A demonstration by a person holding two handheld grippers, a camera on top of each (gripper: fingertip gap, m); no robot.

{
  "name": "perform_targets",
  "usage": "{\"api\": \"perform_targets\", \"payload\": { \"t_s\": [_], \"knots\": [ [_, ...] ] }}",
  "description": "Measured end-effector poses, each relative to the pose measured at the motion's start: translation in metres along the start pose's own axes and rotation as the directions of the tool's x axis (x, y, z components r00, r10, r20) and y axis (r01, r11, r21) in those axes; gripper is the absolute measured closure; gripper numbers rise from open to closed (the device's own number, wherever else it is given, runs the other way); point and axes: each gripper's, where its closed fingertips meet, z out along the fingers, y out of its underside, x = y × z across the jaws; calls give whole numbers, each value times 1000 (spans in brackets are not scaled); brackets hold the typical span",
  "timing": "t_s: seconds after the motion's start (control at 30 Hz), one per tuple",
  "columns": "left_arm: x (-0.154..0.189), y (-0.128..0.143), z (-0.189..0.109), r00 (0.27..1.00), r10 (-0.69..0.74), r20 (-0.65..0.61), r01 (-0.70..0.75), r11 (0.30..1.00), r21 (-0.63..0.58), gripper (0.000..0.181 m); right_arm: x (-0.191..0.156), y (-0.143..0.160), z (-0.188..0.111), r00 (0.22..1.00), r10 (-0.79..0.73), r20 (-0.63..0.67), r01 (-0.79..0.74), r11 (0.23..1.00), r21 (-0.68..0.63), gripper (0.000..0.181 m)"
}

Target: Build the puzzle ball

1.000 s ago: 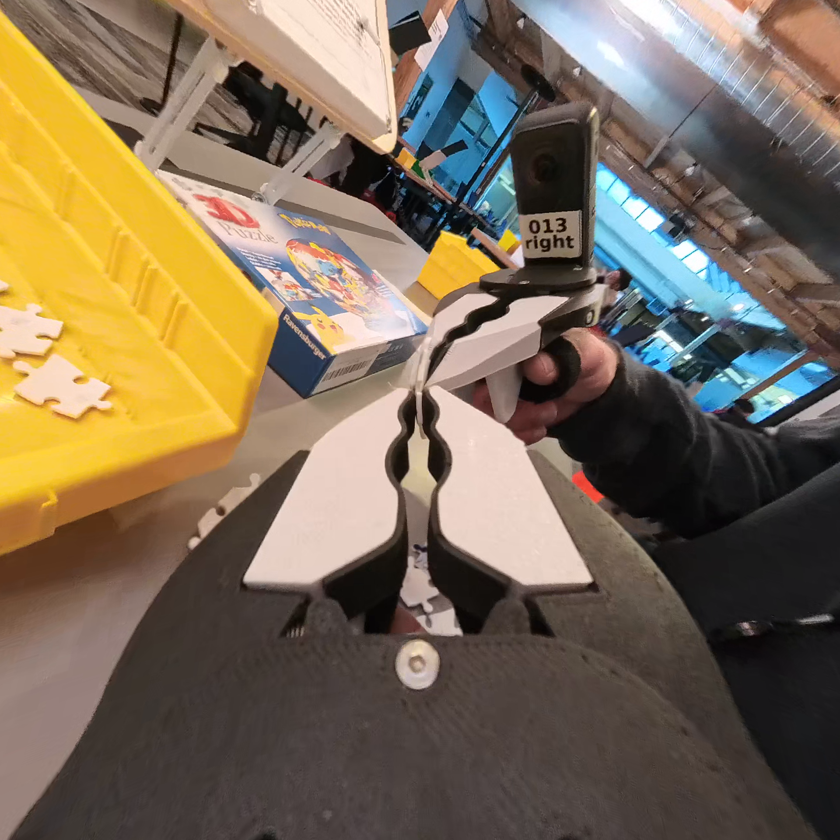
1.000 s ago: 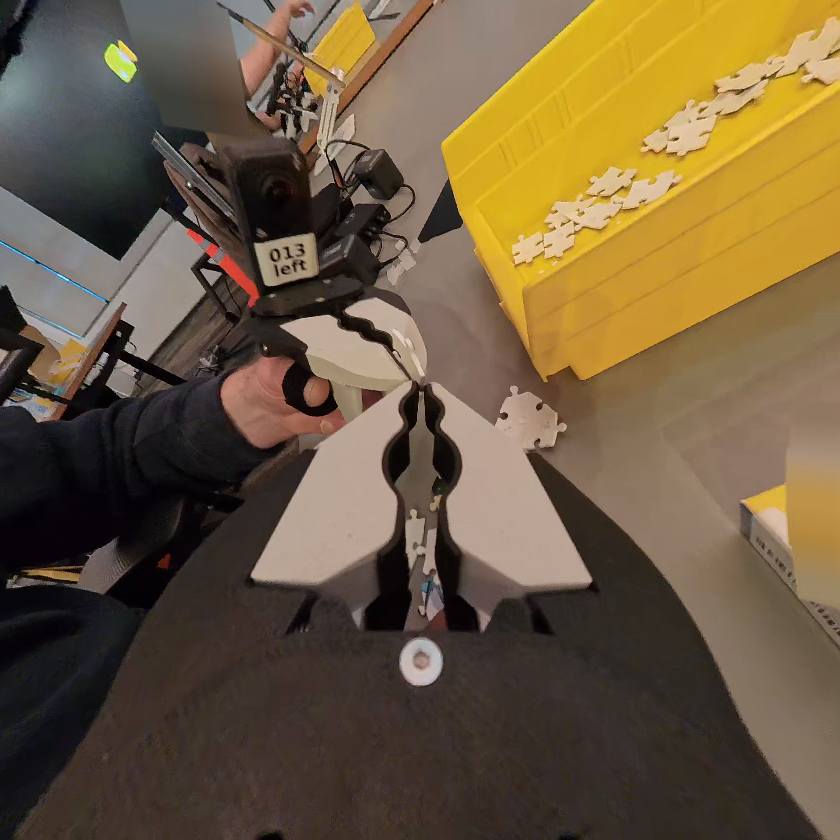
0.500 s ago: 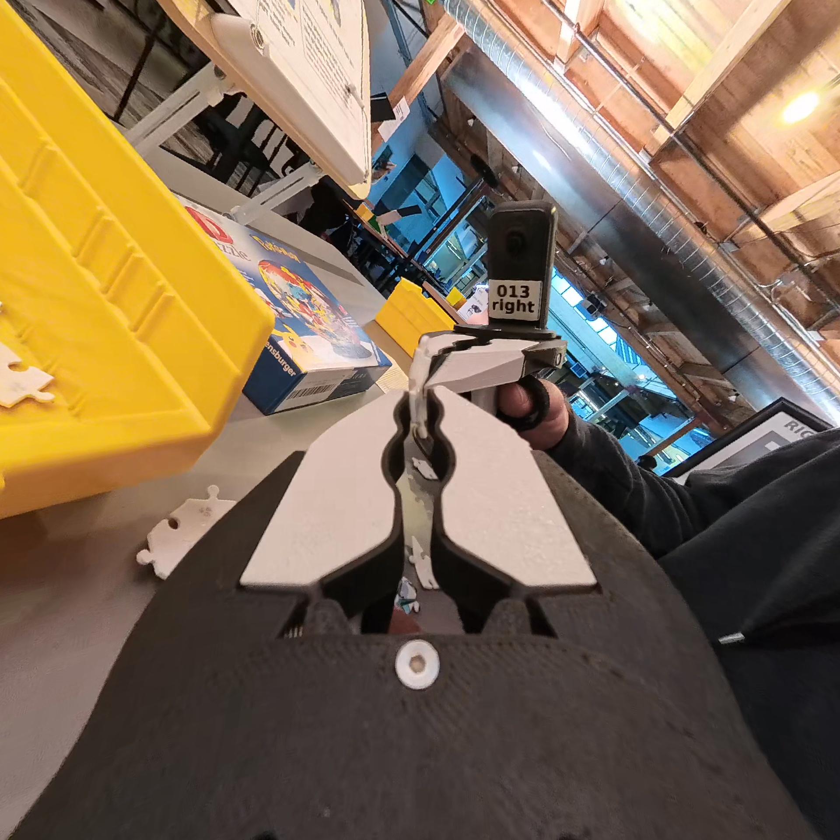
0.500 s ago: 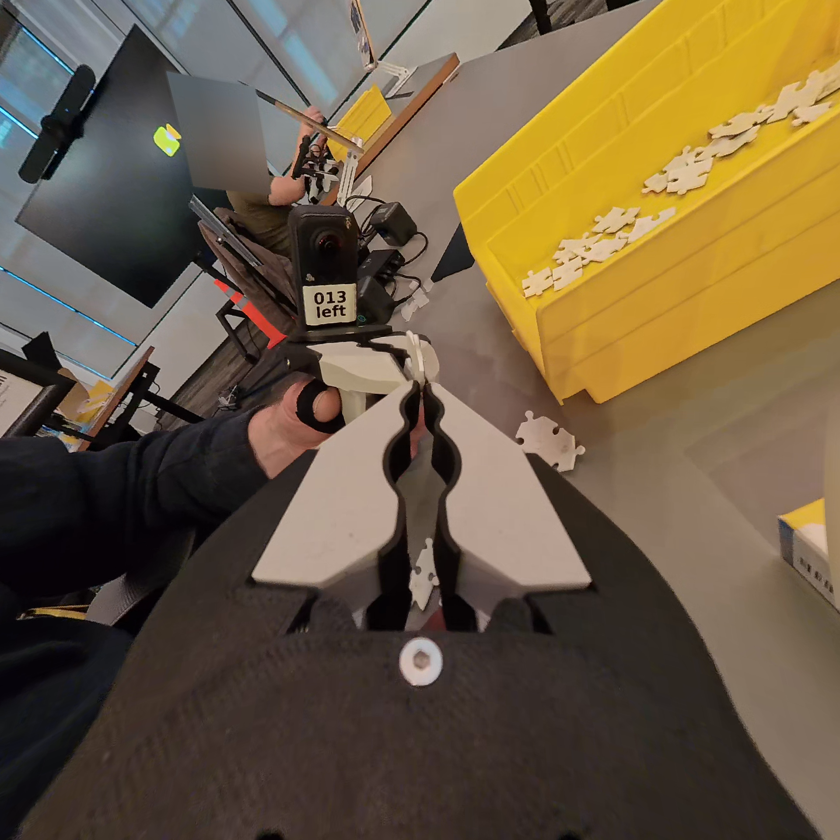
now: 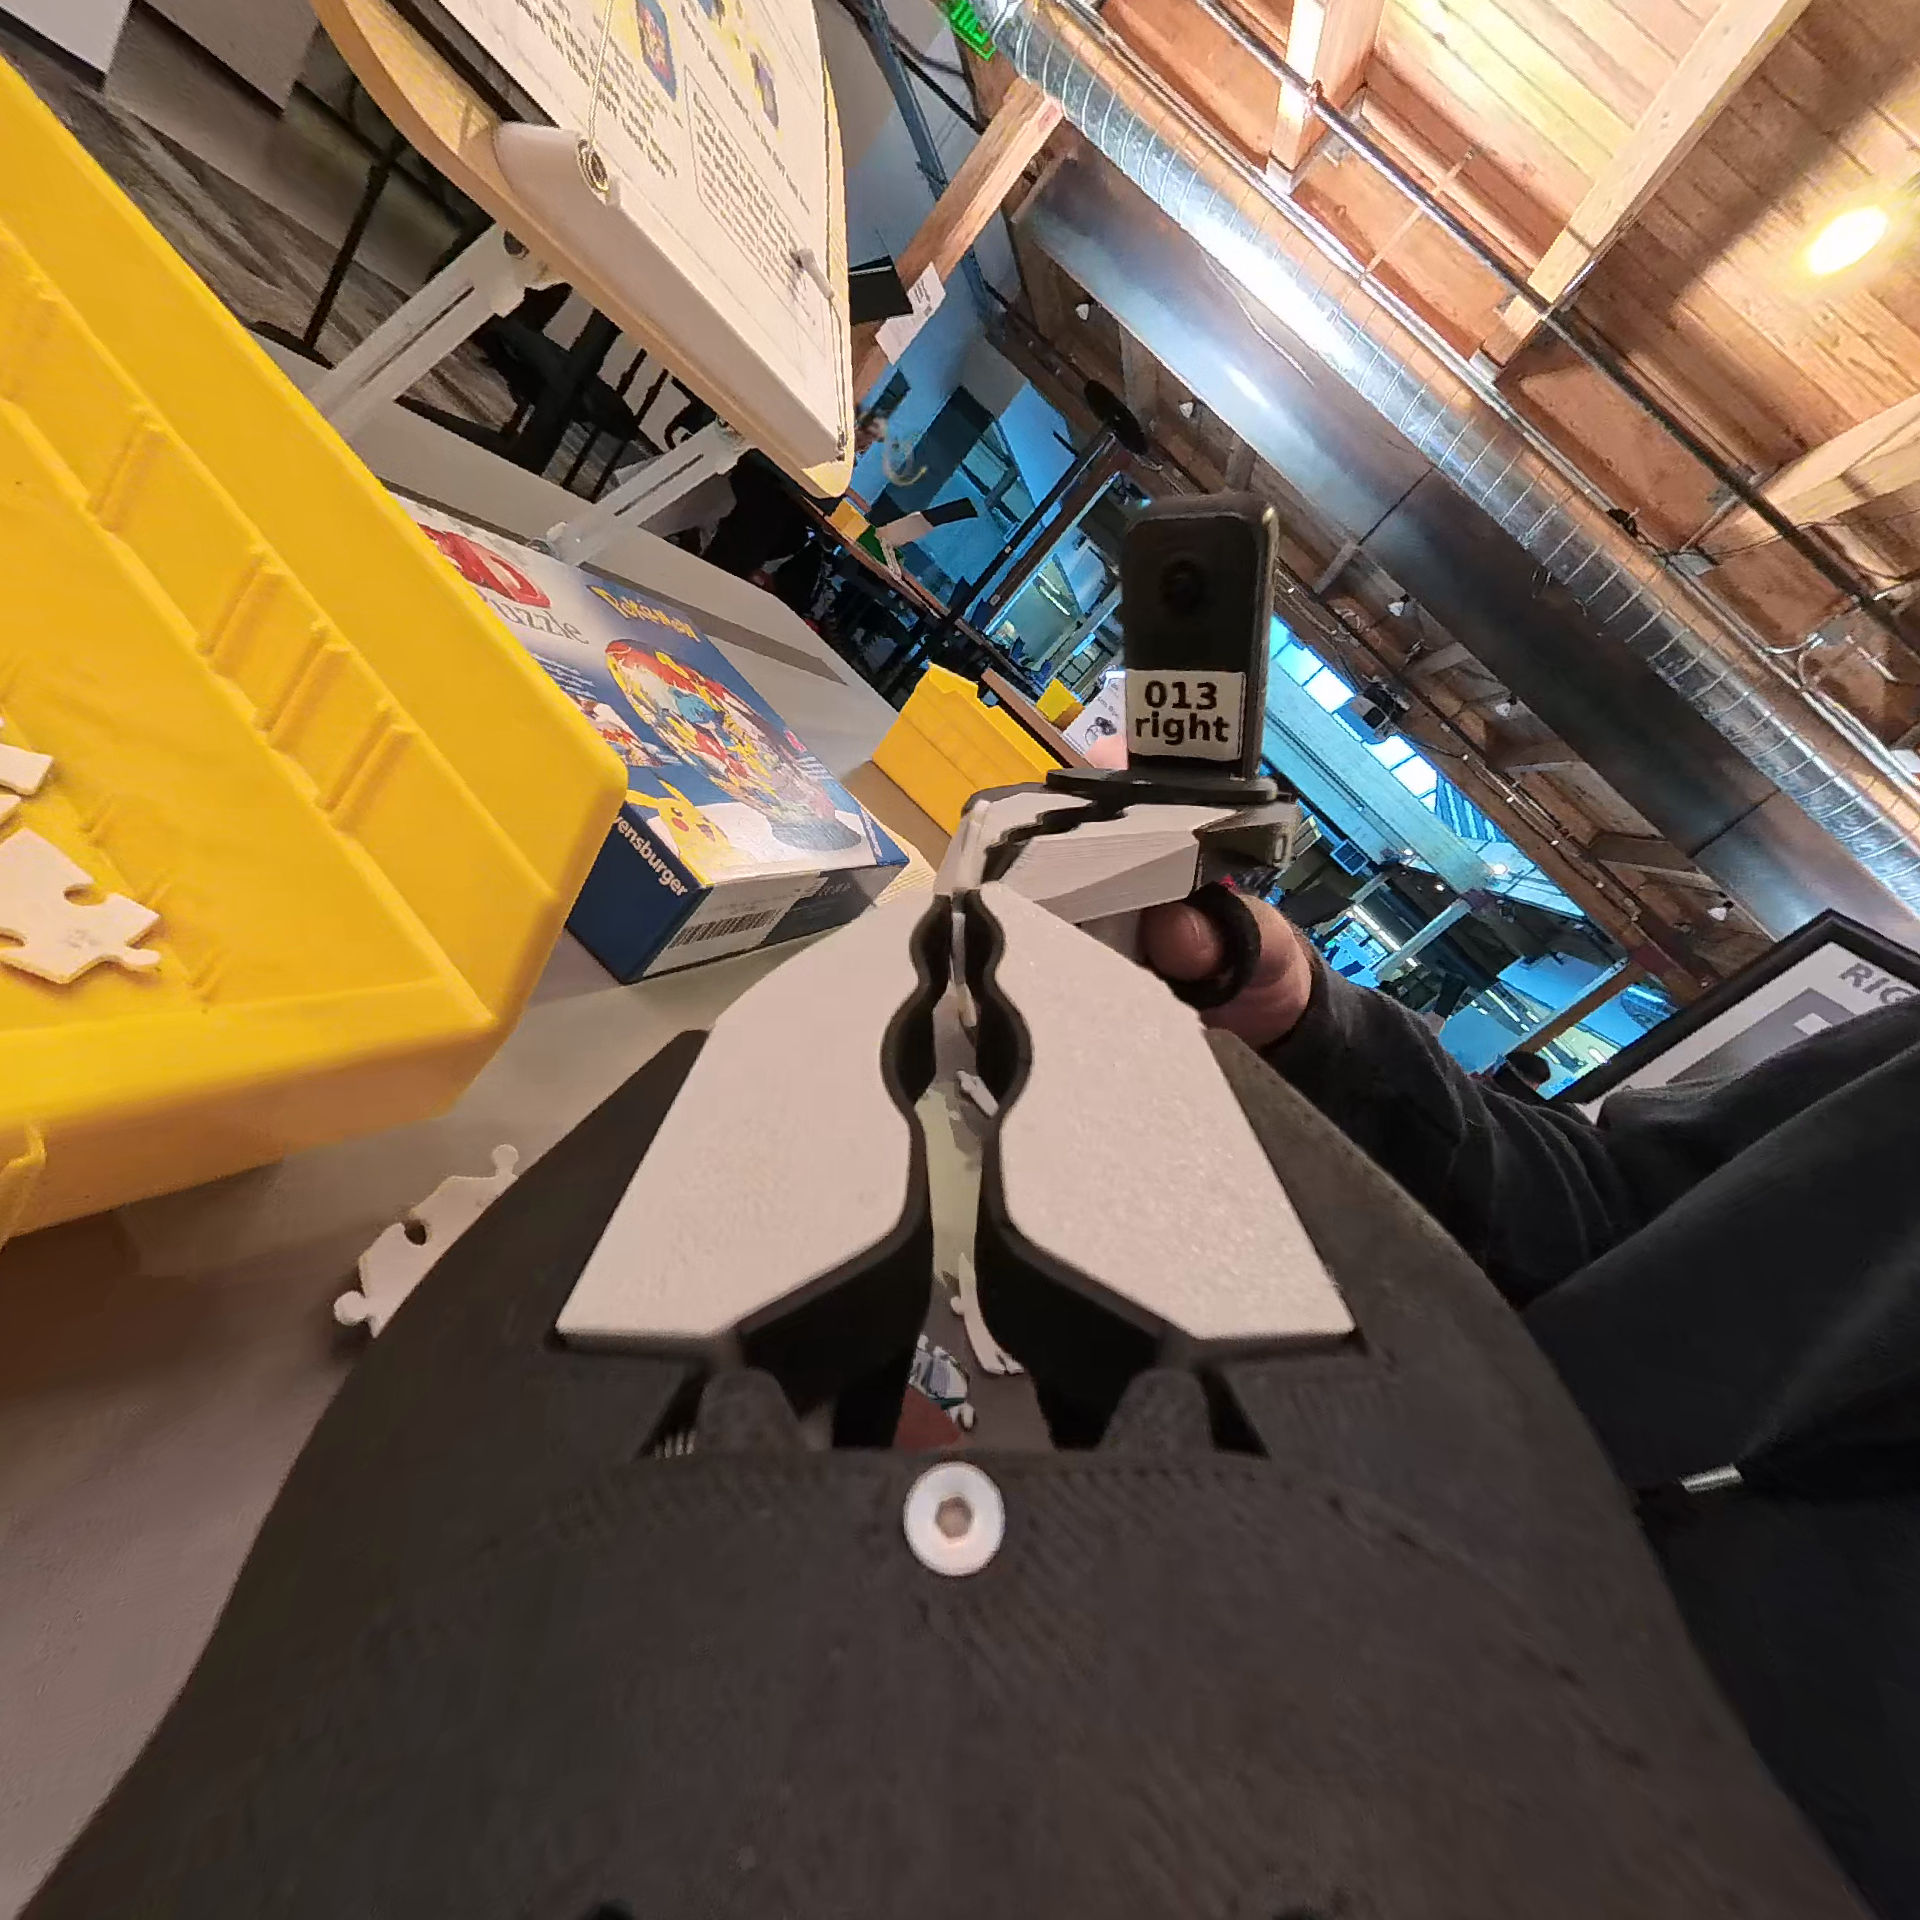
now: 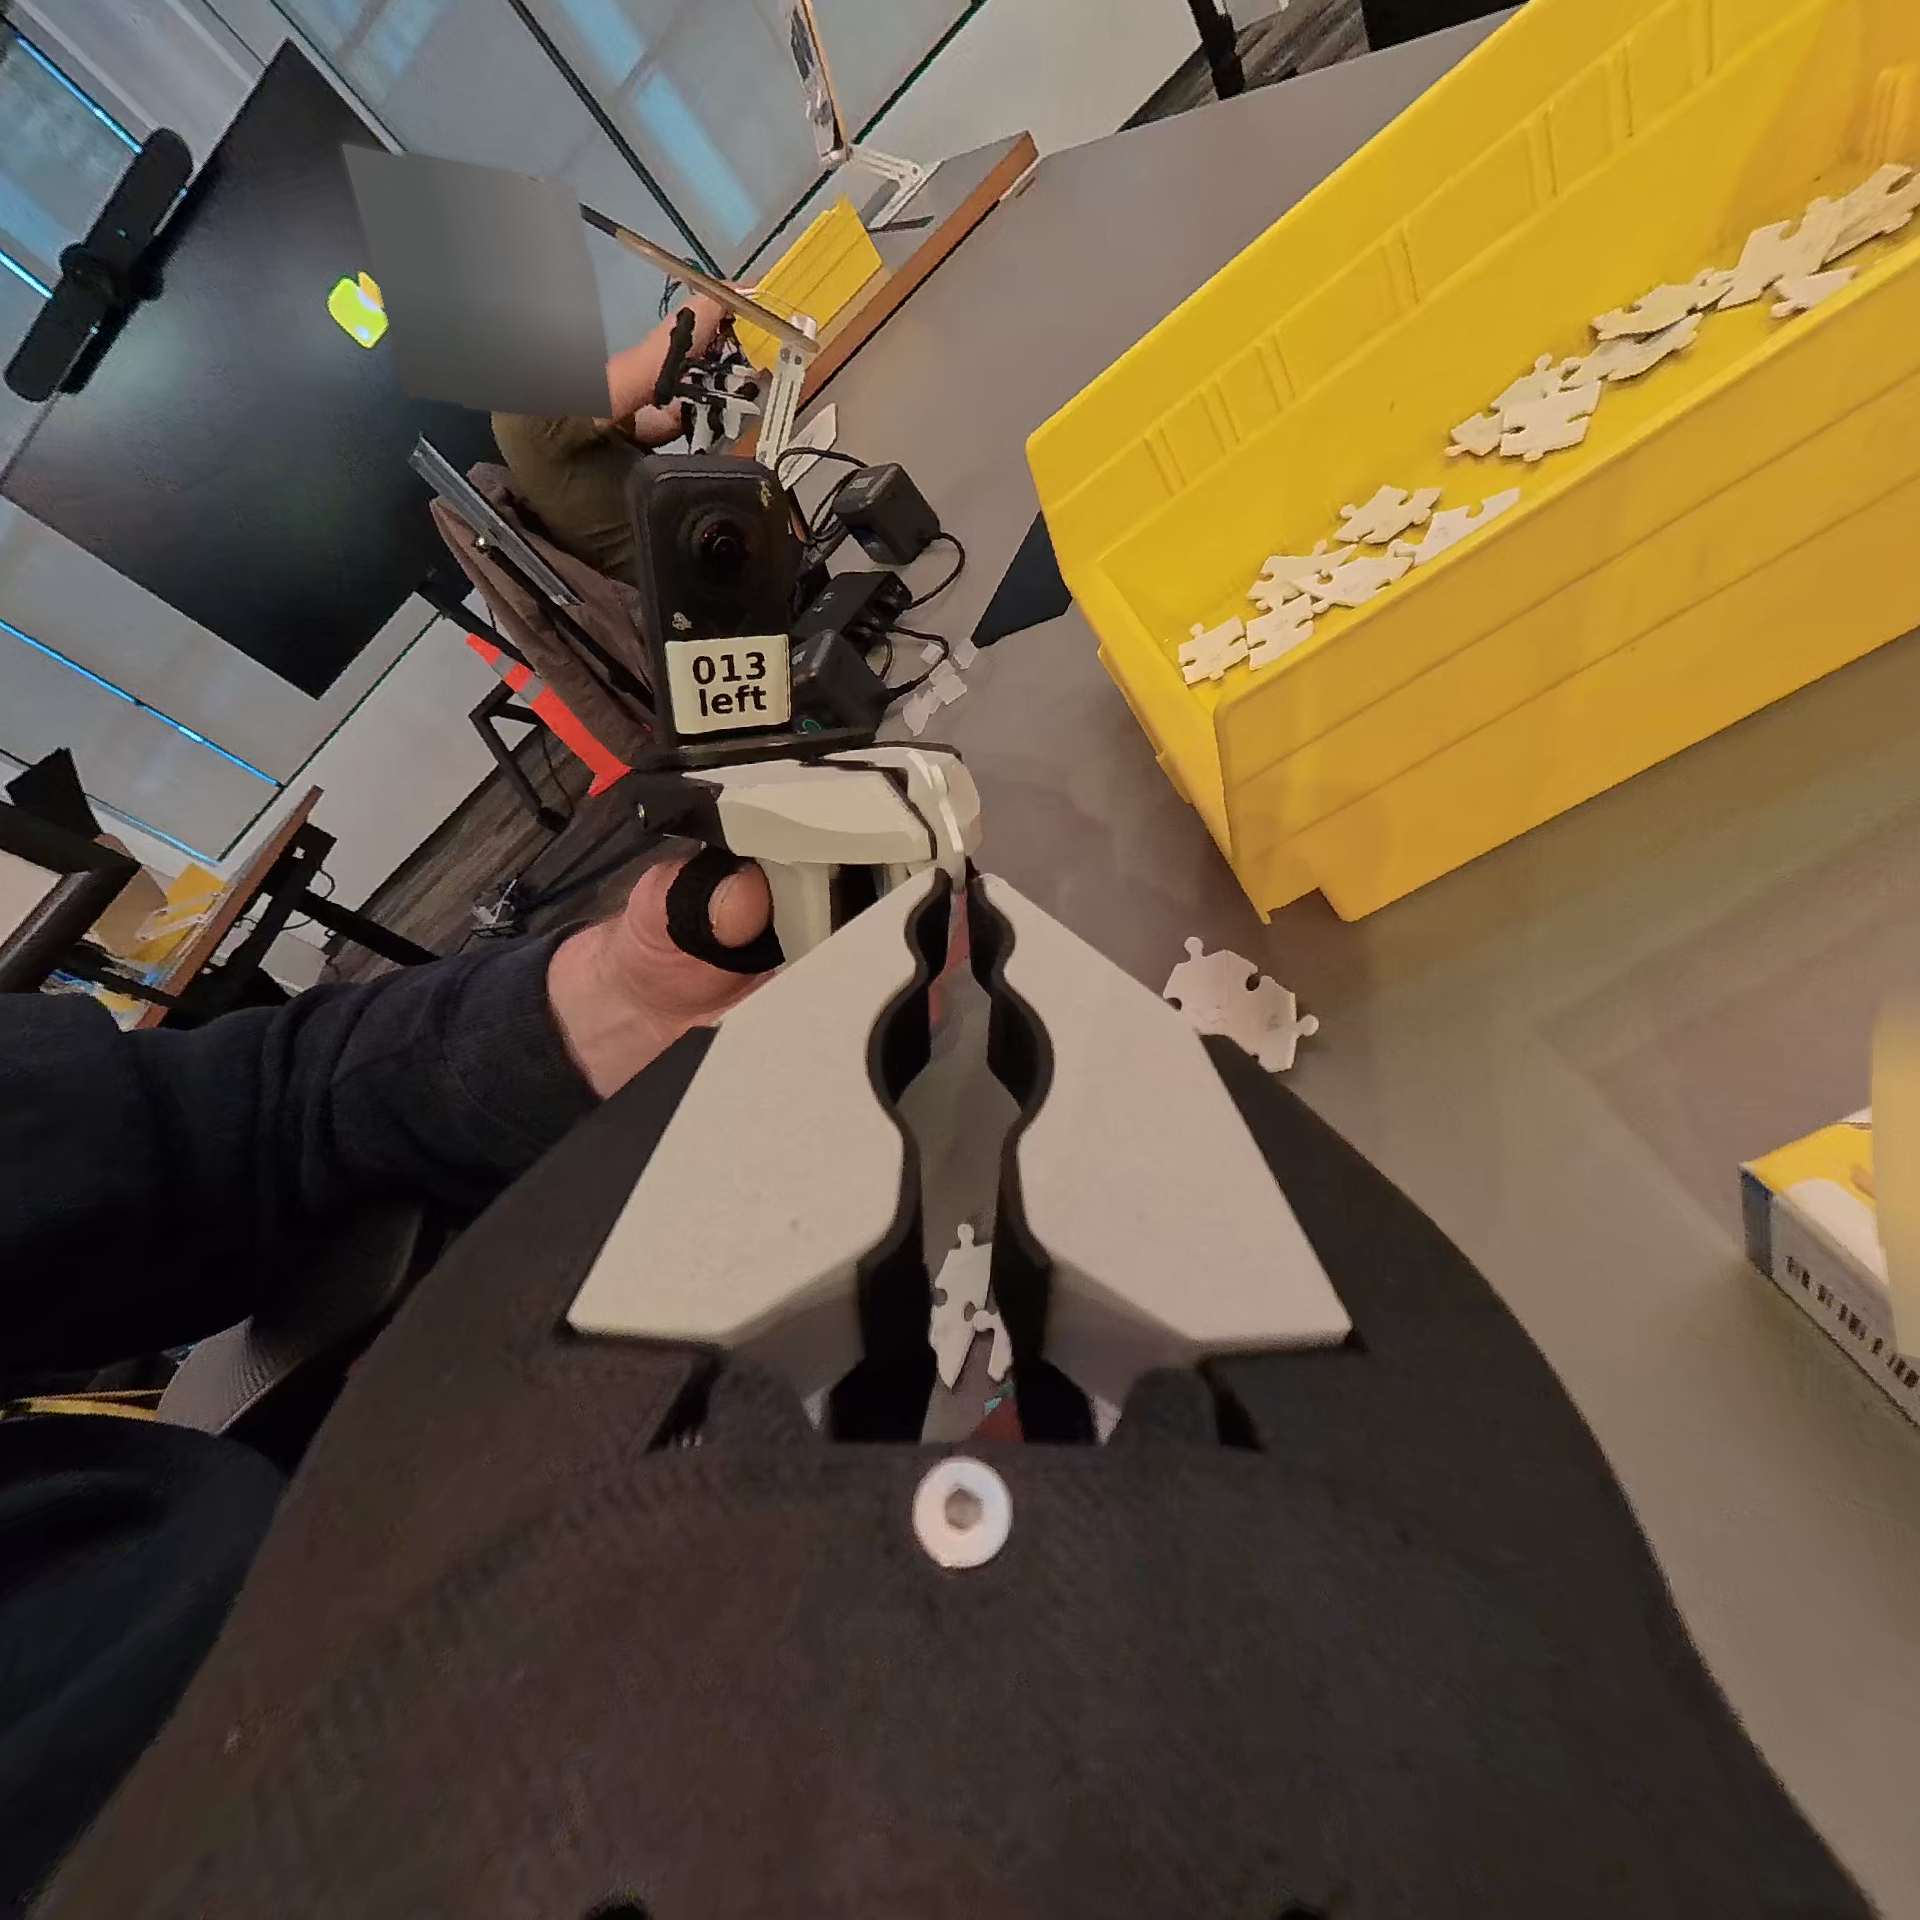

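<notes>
Since a second ago both grippers have tilted up and drawn level, tip to tip, where before they met at a steeper angle. In the left wrist view the left gripper [image 5: 961,935] is clenched on a thin white puzzle piece [image 5: 964,987] seen edge-on between its fingertips, and the right gripper [image 5: 961,862] meets it at 12 o'clock, its own tips pinched on a white piece there too (whether the two pieces are already locked together cannot be told). In the right wrist view the right gripper [image 6: 961,883] is squeezed closed, with the left gripper [image 6: 951,821] just above it at 12 o'clock, held by a hand [image 6: 644,977] in a dark sleeve. More joined white pieces [image 6: 961,1309] show low in the gap between the right fingers. A yellow bin [image 6: 1558,727] sits at 2 o'clock with loose white pieces [image 6: 1340,571] scattered inside. One joined cluster of pieces [image 6: 1236,1003] lies on the grey table [image 6: 1558,1091] near the bin's corner. The blue puzzle box [image 5: 717,810] lies on the table at 10 o'clock in the left view, just behind the bin.
</notes>
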Motion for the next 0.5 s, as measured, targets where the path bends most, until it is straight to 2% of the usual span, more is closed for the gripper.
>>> {"api": "perform_targets", "payload": {
  "t_s": [0.2,0.3,0.37,0.43,0.5],
  "knots": [
    [-3,1,1,1000,-9,27,8,1000,20,179,2,1,0,1000,-1,-5,1,1000,-6,180],
    [-6,5,1,999,-23,37,22,1000,9,179,5,5,0,1000,17,-6,-17,998,-61,181],
    [-11,5,-1,997,-3,75,3,1000,-4,165,14,10,1,999,22,-38,-27,993,-116,181],
    [-21,5,-7,982,88,168,-81,995,-50,157,25,22,1,997,4,-74,-20,975,-223,181],
    [-29,10,-13,937,242,252,-205,965,-164,159,42,40,-1,986,-86,-142,27,929,-370,181]
  ]
}}
